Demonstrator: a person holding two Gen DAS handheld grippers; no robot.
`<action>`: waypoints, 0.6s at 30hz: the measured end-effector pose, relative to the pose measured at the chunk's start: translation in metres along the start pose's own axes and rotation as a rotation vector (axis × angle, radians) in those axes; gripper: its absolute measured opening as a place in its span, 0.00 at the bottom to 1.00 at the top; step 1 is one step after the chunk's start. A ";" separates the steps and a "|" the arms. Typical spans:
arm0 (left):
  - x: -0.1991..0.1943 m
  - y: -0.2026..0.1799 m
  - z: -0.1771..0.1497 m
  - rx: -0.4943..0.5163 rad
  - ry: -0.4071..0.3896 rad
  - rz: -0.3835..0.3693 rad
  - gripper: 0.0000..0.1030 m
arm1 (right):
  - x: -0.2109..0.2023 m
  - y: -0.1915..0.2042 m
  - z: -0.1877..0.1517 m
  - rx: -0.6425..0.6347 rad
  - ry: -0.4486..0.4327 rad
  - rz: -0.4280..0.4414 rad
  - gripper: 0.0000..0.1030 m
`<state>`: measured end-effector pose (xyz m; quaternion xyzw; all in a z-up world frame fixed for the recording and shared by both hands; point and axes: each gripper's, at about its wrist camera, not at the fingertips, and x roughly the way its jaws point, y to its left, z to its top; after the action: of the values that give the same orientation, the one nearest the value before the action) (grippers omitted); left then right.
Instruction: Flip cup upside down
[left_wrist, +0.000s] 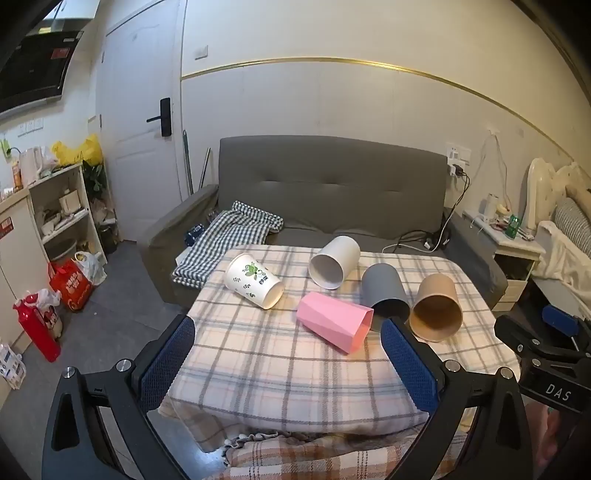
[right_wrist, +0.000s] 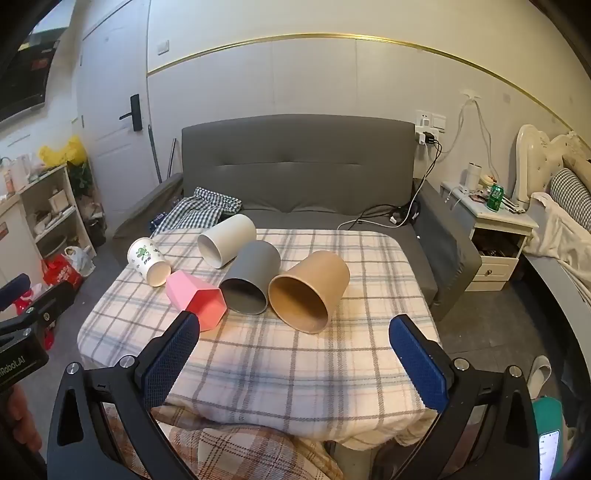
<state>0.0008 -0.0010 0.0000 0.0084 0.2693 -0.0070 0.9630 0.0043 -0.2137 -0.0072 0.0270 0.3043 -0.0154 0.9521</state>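
The table (right_wrist: 258, 369) fills the middle of both views under a plaid cloth, pushed up against the grey sofa (right_wrist: 295, 158) at the top of the frame. Five cups lie on their sides in a loose cluster across its far half, mouths mostly turned toward the near edge, which I judge leaves each rim easy to reach for tipping over.

The brown paper cup (right_wrist: 310, 291) is the widest, at centre right of the right wrist view, touching the grey cup (right_wrist: 251, 280) to its left. Above and left of those lies the white cup (right_wrist: 225, 240). The pink faceted cup (right_wrist: 195, 299) sits lower left, and the small leaf-printed cup (right_wrist: 147, 264) is furthest left.

None is flipped yet. The left hand-held gripper (left_wrist: 288, 365) and the right hand-held gripper (right_wrist: 295, 363) both hang over the near edge with jaws spread wide, holding nothing; the right one faces the brown cup, likely the first pick.
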 end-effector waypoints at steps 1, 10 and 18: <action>0.000 -0.001 0.000 0.002 -0.002 -0.003 1.00 | 0.000 0.000 0.000 0.005 -0.002 0.001 1.00; 0.004 0.003 0.001 -0.016 -0.002 -0.003 1.00 | 0.000 0.000 0.000 0.002 -0.001 0.001 1.00; 0.000 0.006 0.000 -0.022 -0.007 -0.005 1.00 | 0.000 -0.001 -0.001 0.001 0.001 -0.016 1.00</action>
<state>0.0013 0.0047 0.0001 -0.0029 0.2662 -0.0065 0.9639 0.0038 -0.2146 -0.0078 0.0250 0.3049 -0.0232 0.9518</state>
